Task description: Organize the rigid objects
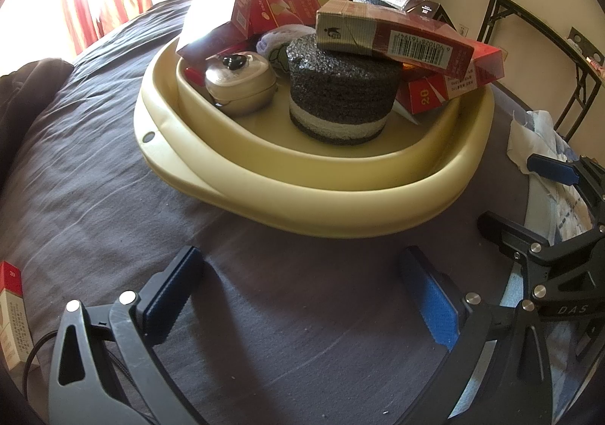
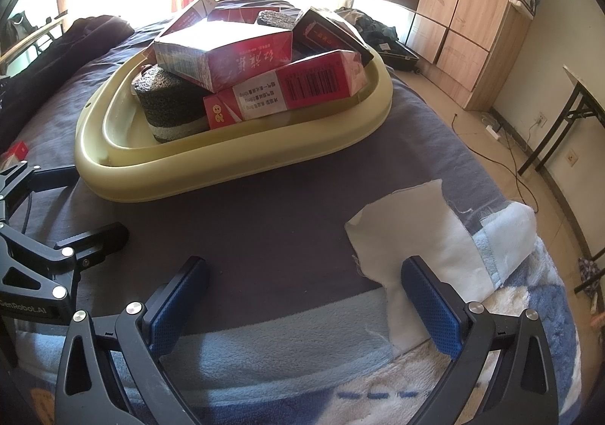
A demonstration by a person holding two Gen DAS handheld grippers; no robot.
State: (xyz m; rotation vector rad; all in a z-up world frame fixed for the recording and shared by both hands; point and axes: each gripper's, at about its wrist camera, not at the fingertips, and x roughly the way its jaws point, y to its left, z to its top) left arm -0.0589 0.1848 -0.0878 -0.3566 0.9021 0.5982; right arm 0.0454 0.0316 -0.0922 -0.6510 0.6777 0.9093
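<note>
A cream plastic basin sits on a dark bed cover. It holds several red cartons, a black foam cylinder with a white band and a beige round case. My left gripper is open and empty, just short of the basin's near rim. My right gripper is open and empty above the bed, its right finger over a white cloth. One more red and white carton lies on the bed at the far left of the left wrist view.
The right gripper's frame shows at the right of the left wrist view, the left gripper's frame at the left of the right wrist view. A blue and white blanket covers the bed's near edge. A wooden wardrobe and a folding table stand to the right.
</note>
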